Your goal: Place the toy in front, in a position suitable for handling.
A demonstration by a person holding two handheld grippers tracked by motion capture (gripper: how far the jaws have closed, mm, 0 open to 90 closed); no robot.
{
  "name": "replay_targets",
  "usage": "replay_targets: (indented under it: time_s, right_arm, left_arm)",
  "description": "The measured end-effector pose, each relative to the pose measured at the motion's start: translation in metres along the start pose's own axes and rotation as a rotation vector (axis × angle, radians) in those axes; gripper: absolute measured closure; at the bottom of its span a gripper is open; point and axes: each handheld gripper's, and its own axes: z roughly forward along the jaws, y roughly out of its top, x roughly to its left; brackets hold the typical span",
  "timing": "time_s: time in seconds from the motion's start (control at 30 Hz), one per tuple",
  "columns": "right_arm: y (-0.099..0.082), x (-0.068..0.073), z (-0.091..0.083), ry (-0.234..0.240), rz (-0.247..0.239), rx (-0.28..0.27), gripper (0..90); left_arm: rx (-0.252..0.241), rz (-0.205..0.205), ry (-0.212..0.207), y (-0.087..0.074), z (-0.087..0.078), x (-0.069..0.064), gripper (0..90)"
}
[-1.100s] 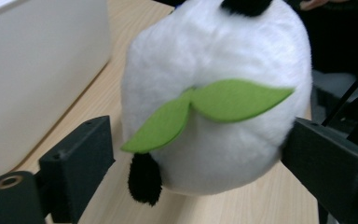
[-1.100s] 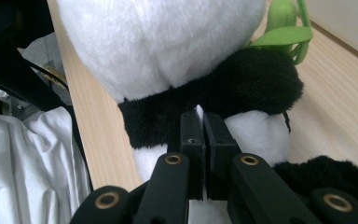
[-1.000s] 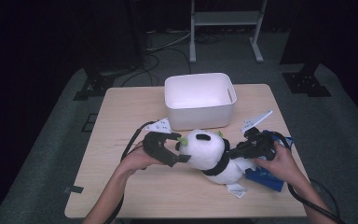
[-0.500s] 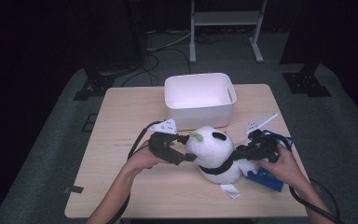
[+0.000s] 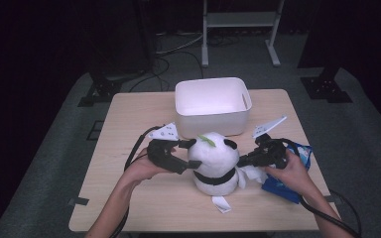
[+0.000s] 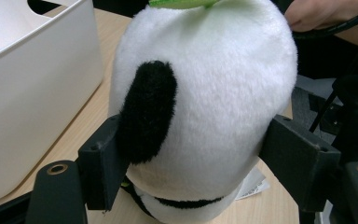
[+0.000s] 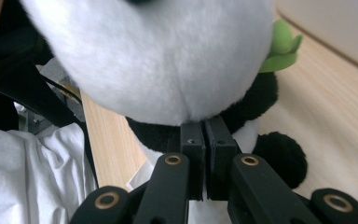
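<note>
A white plush panda [image 5: 213, 158] with black ears and a green leaf on its head sits upright on the table [image 5: 129, 124], just in front of the white bin [image 5: 213, 121]. My left gripper [image 5: 188, 154] comes at it from the left. Its jaws have just been closing, and the pads [image 6: 100, 168] now press into both sides of the panda's head [image 6: 200, 93]. My right gripper [image 5: 243, 162] reaches in from the right with its jaws together. Its tips [image 7: 205, 130] sit against the black fur under the panda's head [image 7: 168, 56].
A blue packet [image 5: 283, 191] lies under the person's right hand near the table's right edge. The panda's white tag [image 5: 222, 204] rests on the wood in front of it. The bin stands open behind the toy.
The left jaws have closed onto the panda's head, and the left hand has risen slightly. The panda has gone from leaning to upright. The right gripper has stayed in place.
</note>
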Motion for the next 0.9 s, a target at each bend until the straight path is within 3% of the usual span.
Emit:
replay_targets:
  time_s: [0.23, 0.47, 0.67, 0.9]
  right_arm:
    - [0.007, 0.005, -0.028, -0.010, -0.005, -0.060, 87.1]
    - [0.029, 0.019, -0.045, -0.007, -0.059, -0.107, 87.1]
    - [0.052, 0.030, -0.049, 0.005, -0.105, -0.112, 87.1]
    - [0.078, 0.038, -0.038, 0.013, -0.139, -0.076, 86.8]
  left_arm:
    - [-0.004, -0.008, 0.007, 0.002, 0.003, 0.000, 23.1]
    - [0.011, 0.011, 0.016, 0.007, 0.007, -0.003, 22.2]
    - [0.018, 0.025, 0.016, 0.008, 0.009, -0.007, 22.1]
    - [0.029, 0.033, 0.032, 0.008, 0.010, -0.008, 20.9]
